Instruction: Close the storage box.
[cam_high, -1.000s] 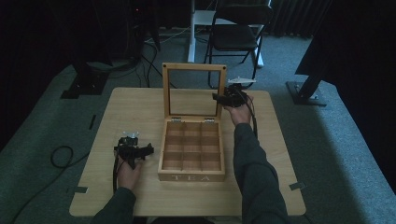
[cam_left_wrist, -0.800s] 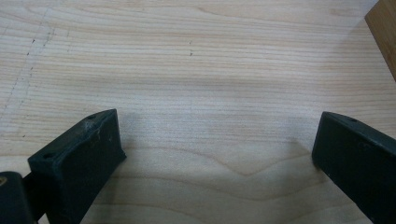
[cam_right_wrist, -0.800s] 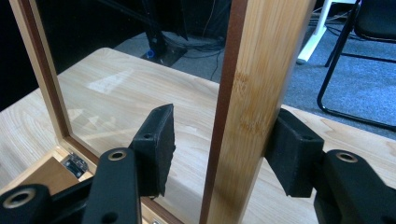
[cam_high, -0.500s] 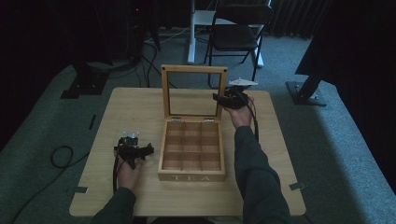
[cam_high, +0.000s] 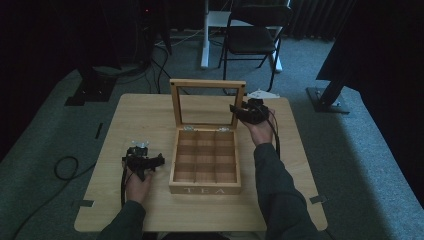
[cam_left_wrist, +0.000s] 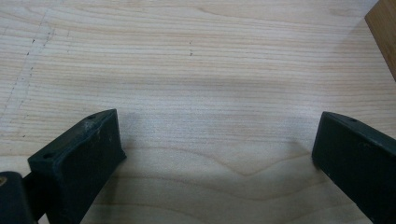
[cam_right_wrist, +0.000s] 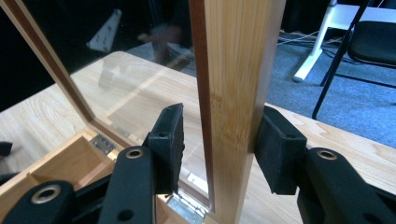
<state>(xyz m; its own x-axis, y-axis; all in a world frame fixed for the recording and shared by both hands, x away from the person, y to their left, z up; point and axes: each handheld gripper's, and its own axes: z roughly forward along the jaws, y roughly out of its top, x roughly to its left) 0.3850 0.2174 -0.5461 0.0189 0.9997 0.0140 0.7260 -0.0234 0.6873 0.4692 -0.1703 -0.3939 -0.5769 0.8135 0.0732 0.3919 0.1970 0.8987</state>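
Lid up, tea box open mid-table

Table (cam_high: 150, 115) carries the tea box (cam_high: 205, 165) centrally; the right gripper (cam_right_wrist: 217, 144) straddles the lid frame (cam_right_wrist: 233, 93), jaws not quite clamped; the left gripper (cam_left_wrist: 215, 154) rests gaping near the left edge. Next, probably: close or release.

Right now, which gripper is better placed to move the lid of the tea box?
Right. The right gripper has its jaws astride the side rail of the upright lid. The left gripper rests open on the table, beside the tea box.

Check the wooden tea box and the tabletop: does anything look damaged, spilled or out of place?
Nothing stands out. The wooden tea box sits square on the light wooden table, its glass-paned lid upright, its compartments empty. The right gripper straddles the lid's frame.
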